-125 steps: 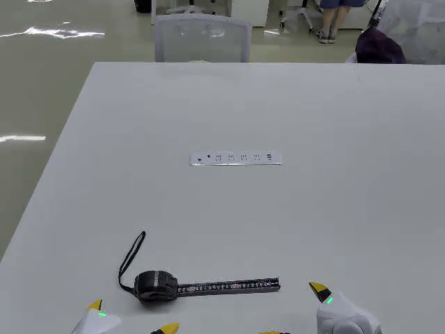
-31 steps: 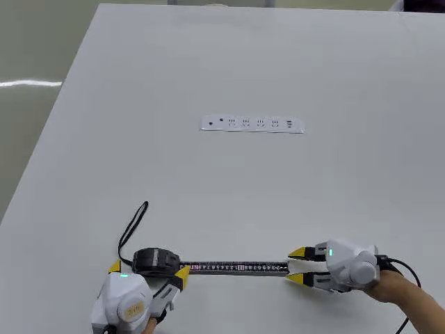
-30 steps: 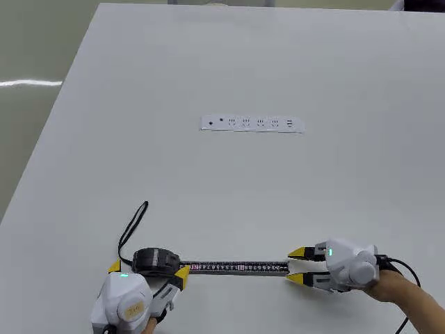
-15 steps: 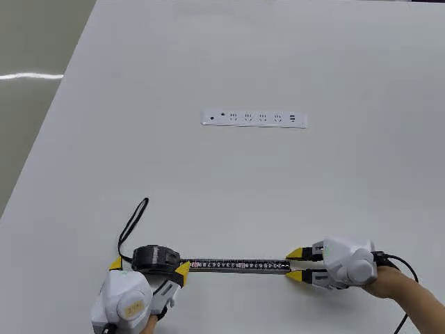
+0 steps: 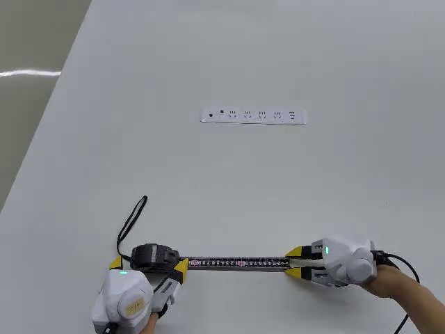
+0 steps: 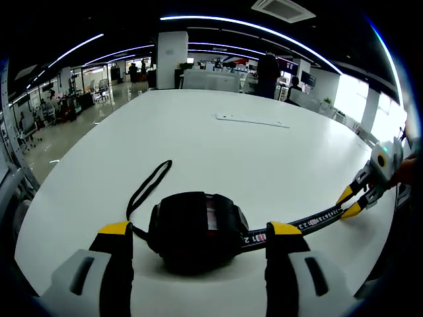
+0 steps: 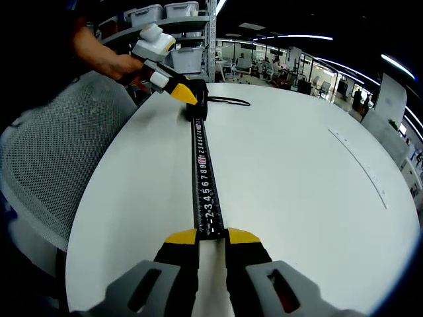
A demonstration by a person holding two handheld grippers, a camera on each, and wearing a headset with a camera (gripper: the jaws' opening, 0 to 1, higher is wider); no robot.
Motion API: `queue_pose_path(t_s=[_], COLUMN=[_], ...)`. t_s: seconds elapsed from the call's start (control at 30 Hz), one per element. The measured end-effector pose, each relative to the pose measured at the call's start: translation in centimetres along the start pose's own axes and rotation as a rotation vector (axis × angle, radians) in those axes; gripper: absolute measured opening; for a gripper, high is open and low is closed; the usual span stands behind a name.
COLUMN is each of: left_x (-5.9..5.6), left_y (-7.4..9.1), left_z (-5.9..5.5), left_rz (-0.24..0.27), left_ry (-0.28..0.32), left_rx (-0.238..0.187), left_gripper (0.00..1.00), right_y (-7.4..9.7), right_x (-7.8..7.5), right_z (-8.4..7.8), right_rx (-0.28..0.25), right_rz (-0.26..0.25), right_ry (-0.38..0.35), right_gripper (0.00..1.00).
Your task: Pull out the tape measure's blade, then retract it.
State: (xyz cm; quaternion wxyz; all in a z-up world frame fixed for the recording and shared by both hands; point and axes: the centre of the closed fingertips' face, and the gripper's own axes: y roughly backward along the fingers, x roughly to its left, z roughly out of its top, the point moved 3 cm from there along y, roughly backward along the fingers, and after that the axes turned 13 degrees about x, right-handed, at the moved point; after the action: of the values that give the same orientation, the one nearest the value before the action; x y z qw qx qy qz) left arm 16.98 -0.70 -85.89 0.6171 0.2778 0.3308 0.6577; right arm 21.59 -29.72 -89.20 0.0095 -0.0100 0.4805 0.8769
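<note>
A black tape measure (image 5: 155, 256) lies near the front edge of a white table (image 5: 208, 181). Its blade (image 5: 236, 262) is drawn out flat and points to the person's right, and its wrist strap (image 5: 131, 226) trails off toward the far side. The left gripper (image 5: 148, 264) has its jaws wide apart on either side of the case, not squeezing it, while the right gripper (image 5: 293, 261) has its jaws drawn nearly together, pinching the blade's tip. A second ago the right jaws stood wider around that tip; four seconds ago both grippers hung clear of the tape measure.
</note>
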Motion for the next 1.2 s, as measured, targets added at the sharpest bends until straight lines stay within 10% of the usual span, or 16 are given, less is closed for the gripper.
queue_pose_path(t_s=[1.2], left_x=[0.2], left_y=[-1.4], left_z=[0.0], left_rz=[0.071], left_ry=[0.180], left_rx=[0.009], left_gripper=[0.66], right_y=[0.0], right_x=[0.0], right_z=[0.0], right_rx=[-0.005], right_rz=[-0.011], right_ry=[-0.007], right_gripper=[0.13])
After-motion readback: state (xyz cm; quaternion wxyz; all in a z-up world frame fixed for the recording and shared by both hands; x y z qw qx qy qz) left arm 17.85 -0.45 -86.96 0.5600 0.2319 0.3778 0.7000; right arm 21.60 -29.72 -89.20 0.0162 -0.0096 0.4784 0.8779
